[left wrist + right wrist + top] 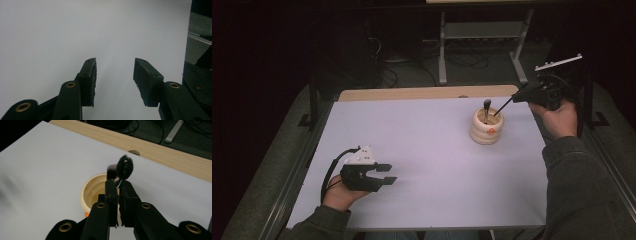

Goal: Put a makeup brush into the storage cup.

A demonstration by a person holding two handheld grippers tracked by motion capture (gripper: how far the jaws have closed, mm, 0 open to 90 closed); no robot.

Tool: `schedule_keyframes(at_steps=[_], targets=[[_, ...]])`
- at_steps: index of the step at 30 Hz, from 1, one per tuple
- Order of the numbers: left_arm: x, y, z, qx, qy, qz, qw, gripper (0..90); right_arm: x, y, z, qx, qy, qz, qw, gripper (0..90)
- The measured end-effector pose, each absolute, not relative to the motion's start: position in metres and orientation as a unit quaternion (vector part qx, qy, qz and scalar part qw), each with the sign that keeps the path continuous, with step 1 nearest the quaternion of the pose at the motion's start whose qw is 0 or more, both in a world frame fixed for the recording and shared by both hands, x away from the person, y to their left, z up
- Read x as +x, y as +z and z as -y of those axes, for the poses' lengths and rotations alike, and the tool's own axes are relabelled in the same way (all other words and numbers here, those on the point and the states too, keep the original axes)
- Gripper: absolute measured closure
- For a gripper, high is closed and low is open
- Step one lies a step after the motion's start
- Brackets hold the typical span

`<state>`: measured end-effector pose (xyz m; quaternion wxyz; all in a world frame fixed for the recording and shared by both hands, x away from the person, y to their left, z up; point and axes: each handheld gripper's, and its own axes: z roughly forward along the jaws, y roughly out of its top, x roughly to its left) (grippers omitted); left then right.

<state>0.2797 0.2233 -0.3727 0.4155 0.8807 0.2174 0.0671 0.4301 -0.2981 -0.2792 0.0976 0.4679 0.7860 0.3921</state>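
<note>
Brush (124, 166), slim, dark, with a fluffy black head: clamped between the closed jaws of the right gripper (528, 94), its thin stem pinched just past the pads. In the right gripper view the head stands directly beyond the jaw tips; in the high view the stem (503, 106) slants from the gripper down toward the cup mouth, the far end at the rim.

Cup (486, 127), cream-coloured, ribbed, with a small orange mark low on its side: standing upright on the white table (427, 135), just ahead of and below the right gripper. Its open mouth (94, 188) lies directly under the closed jaws in the right gripper view.

Second tool (487, 105), dark-headed: standing in the cup, just beside the held brush; kind cannot be told.

Left gripper (382, 176): jaws apart, nothing between them, bare tabletop (75, 37) ahead of the pads (88, 75). Held low over the near left of the table, well apart from cup and brush.

Wooden strip (160, 152): runs along the table's far edge, beyond the cup.
</note>
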Motion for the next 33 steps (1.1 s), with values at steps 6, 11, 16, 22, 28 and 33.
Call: schedule_keyframes(at_steps=[6, 11, 16, 22, 28, 33], targets=[[0.280, -0.373, -0.223, 0.881, 0.067, -0.218, 0.415, 52.8, 0.431, -0.288, 0.301, 0.474, 0.393, -0.782, 0.097, 84.7], [0.280, -0.373, -0.223, 0.881, 0.068, -0.217, 0.414, 52.5, 0.432, -0.294, 0.300, 0.479, 0.391, -0.780, 0.092, 84.7], [0.279, -0.374, -0.222, 0.882, 0.067, -0.219, 0.412, 50.7, 0.433, -0.303, 0.299, 0.481, 0.400, -0.775, 0.086, 84.7], [0.279, -0.374, -0.222, 0.882, 0.067, -0.219, 0.411, 49.7, 0.434, -0.314, 0.296, 0.486, 0.397, -0.774, 0.081, 84.6], [0.280, -0.375, -0.222, 0.883, 0.066, -0.219, 0.410, 49.3, 0.435, -0.318, 0.293, 0.488, 0.397, -0.774, 0.076, 84.6], [0.280, -0.375, -0.223, 0.882, 0.066, -0.221, 0.410, 49.1, 0.436, -0.322, 0.291, 0.488, 0.396, -0.774, 0.075, 84.6]])
